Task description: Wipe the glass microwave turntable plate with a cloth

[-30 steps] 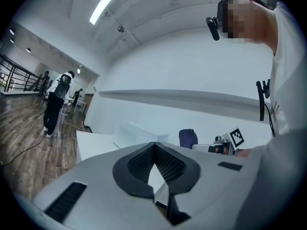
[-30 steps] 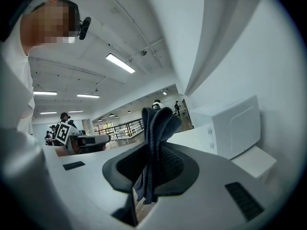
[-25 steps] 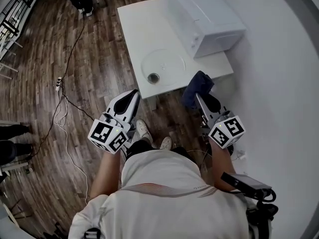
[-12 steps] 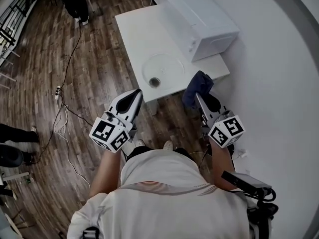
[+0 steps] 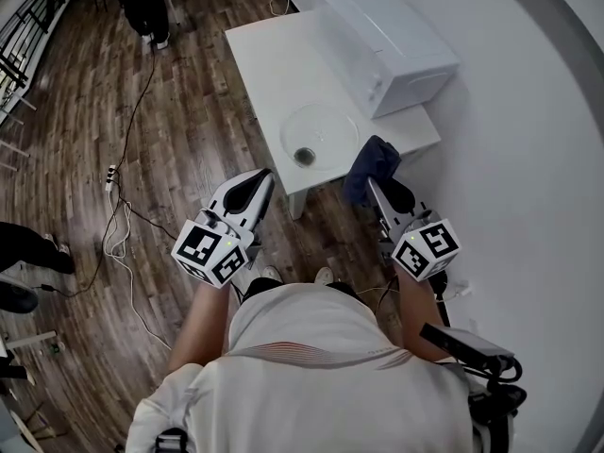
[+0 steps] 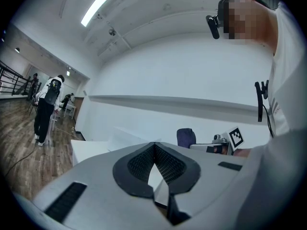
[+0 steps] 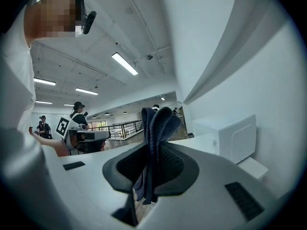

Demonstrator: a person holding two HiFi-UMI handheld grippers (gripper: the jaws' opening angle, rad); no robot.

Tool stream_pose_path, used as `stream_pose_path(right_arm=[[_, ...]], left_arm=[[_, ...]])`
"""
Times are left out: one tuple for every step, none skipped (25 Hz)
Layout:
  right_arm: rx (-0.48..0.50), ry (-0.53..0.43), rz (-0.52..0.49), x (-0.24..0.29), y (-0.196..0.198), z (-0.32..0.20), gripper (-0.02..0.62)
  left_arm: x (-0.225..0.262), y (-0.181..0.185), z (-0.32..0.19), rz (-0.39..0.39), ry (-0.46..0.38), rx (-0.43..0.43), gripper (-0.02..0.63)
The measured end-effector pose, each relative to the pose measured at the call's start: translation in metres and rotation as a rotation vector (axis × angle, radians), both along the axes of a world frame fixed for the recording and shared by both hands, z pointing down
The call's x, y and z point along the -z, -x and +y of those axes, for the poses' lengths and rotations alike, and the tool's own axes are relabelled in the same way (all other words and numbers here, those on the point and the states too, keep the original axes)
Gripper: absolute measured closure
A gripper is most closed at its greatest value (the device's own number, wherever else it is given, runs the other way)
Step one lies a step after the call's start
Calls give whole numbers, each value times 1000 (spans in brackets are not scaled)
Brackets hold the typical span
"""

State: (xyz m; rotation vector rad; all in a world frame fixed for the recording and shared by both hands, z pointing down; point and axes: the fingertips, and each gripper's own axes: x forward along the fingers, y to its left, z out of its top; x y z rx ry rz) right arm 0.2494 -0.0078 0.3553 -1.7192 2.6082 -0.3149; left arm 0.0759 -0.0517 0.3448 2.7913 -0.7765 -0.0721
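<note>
A clear glass turntable plate lies near the front edge of a small white table, with a small round metal piece on its near side. My right gripper is shut on a folded dark blue cloth, held just off the table's near right corner. The cloth stands up between the jaws in the right gripper view. My left gripper hangs over the floor short of the table, jaws shut with nothing in them.
A white microwave stands at the table's back right against a white wall. Wood floor with a cable and power strip lies to the left. People stand far off at the top left.
The table and plate have shifted slightly right and nearer in the head view. Both grippers keep their pose, and the cloth stays gripped.
</note>
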Motion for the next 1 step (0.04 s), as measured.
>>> stream_pose_path(right_arm=[[-2,1,1,0,2,0,535]], left_arm=[[-1,2,0,0,2,-2,595]])
